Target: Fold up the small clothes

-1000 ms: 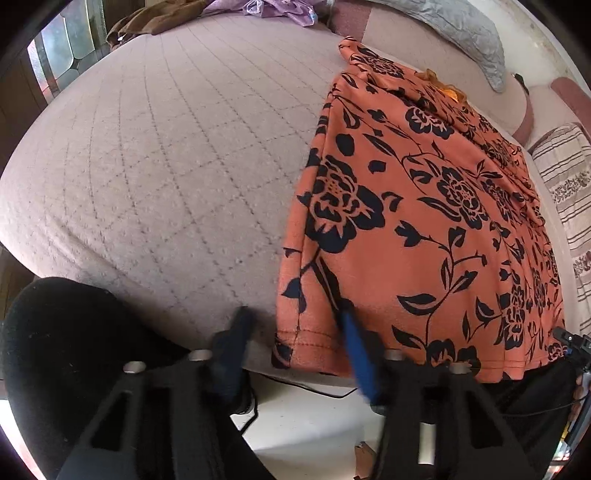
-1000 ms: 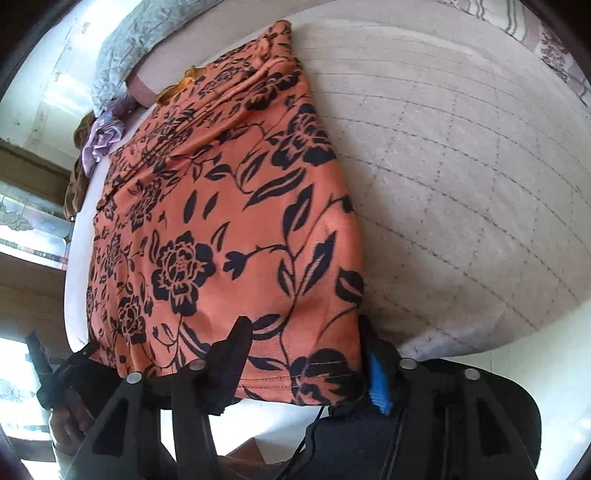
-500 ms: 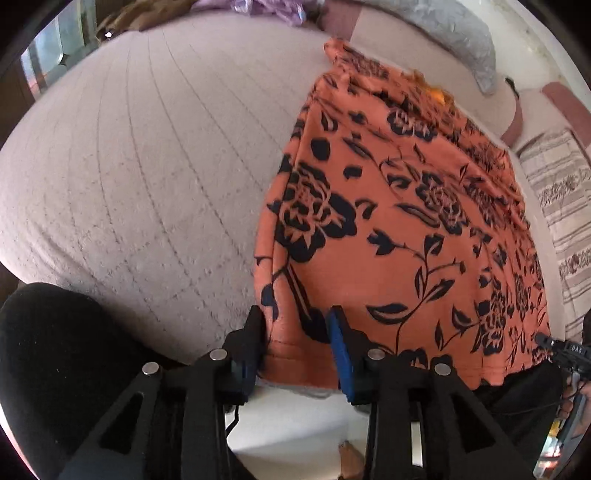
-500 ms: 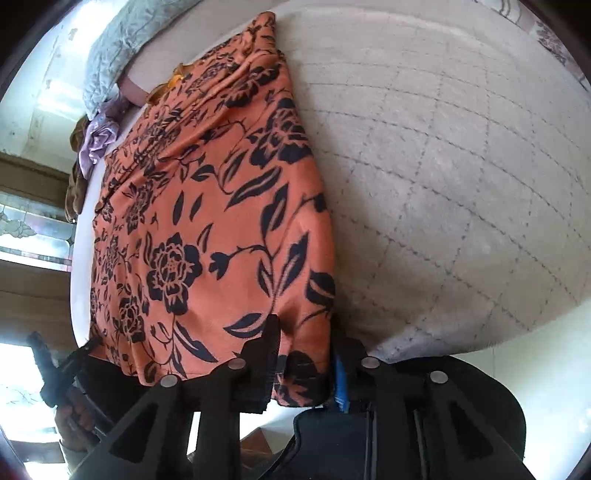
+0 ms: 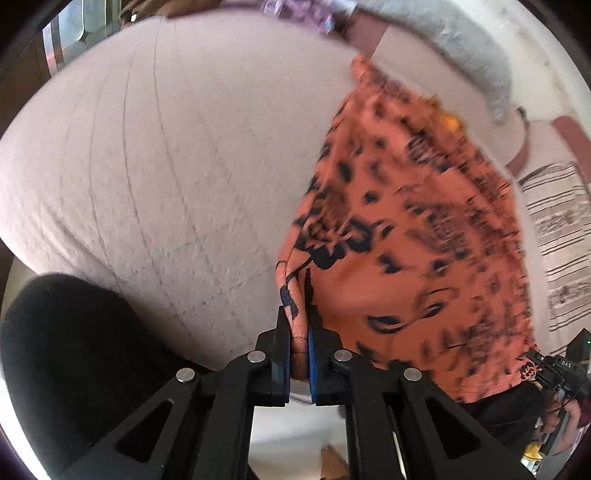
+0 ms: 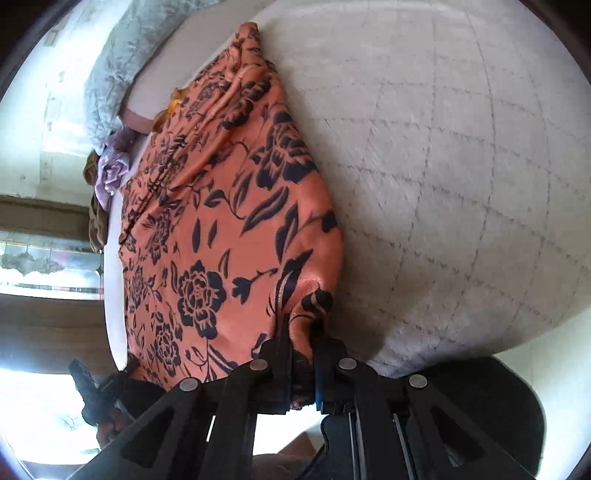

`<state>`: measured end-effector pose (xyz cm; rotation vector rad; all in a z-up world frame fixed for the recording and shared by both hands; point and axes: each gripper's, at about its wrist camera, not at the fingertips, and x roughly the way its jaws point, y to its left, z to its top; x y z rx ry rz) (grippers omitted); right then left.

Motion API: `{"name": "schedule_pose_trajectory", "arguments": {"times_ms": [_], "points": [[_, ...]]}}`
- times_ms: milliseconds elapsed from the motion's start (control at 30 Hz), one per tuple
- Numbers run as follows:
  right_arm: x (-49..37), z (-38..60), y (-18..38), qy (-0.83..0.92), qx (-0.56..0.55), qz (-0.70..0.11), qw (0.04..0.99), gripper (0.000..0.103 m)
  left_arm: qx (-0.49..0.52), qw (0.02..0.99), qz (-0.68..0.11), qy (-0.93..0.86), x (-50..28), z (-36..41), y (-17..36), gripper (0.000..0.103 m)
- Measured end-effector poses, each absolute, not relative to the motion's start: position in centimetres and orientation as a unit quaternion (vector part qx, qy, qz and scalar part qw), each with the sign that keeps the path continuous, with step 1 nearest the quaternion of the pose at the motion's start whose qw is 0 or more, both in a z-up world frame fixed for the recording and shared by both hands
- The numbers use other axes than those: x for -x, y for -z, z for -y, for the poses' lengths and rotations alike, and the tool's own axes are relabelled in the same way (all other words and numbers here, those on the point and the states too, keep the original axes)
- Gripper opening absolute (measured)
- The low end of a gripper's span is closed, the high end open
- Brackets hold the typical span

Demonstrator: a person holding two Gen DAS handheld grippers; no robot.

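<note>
An orange garment (image 5: 406, 240) with a black flower print lies spread on the quilted pale bed cover (image 5: 166, 166). In the left wrist view my left gripper (image 5: 298, 321) has its jaws closing on the garment's near left hem corner, and the cloth is pinched between the pads. In the right wrist view the garment (image 6: 221, 221) runs away toward the pillows. There my right gripper (image 6: 302, 343) has its jaws closing on the near right hem corner, with the cloth bunched between the fingers. Both corners sit at the bed's near edge.
A grey quilted pillow (image 5: 469, 48) and a purple cloth (image 5: 299, 11) lie at the far end of the bed. A striped cloth (image 5: 557, 229) lies right of the garment. A black rounded shape (image 5: 74, 350) sits below the bed's edge.
Both grippers went from open around the hem corners to closed on them. The corners now bunch up between the pads, and the left view has blurred.
</note>
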<state>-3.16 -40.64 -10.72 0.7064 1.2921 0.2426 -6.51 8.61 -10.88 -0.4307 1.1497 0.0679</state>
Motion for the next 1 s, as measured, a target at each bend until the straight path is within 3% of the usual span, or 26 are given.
{"name": "schedule_pose_trajectory", "arguments": {"times_ms": [133,233,300,400,600,733,900,933,967,1000], "points": [[2.9,41.0,7.4,-0.125,-0.32,-0.548,0.762,0.008,0.169,0.836,-0.521,-0.029,5.9,-8.1,9.1,0.007],[2.0,40.7,9.6,-0.114,-0.318,-0.576,0.745,0.008,0.184,0.793,-0.579,-0.043,4.8,-8.5,12.8,0.007],[1.9,40.2,11.4,-0.11,-0.322,-0.596,0.727,0.008,0.171,0.806,-0.566,-0.036,4.6,-8.1,11.5,0.007],[1.5,40.4,9.4,-0.122,-0.332,-0.574,0.739,0.008,0.148,0.824,-0.546,-0.023,3.8,-7.5,9.4,0.007],[-0.2,39.9,11.1,-0.124,-0.326,-0.599,0.721,0.008,0.144,0.792,-0.593,-0.019,1.4,-7.3,10.8,0.007],[-3.5,40.3,8.7,-0.145,-0.323,-0.581,0.733,0.008,0.163,0.828,-0.535,0.037,-5.3,-6.9,5.4,0.007],[-13.6,41.5,1.2,-0.167,-0.33,-0.473,0.8,0.008,0.192,0.892,-0.409,0.02,-16.2,-7.5,0.3,0.009],[-16.3,42.1,0.4,-0.159,-0.35,-0.446,0.808,0.009,0.198,0.896,-0.398,0.006,-18.2,-7.6,0.8,0.027],[-17.8,42.5,0.4,-0.154,-0.365,-0.433,0.81,0.012,0.194,0.898,-0.394,-0.01,-20.7,-7.7,1.8,0.066],[-20.5,42.7,0.9,-0.144,-0.373,-0.417,0.816,0.025,0.188,0.897,-0.401,-0.017,-22.5,-7.6,3.0,0.084]]}}
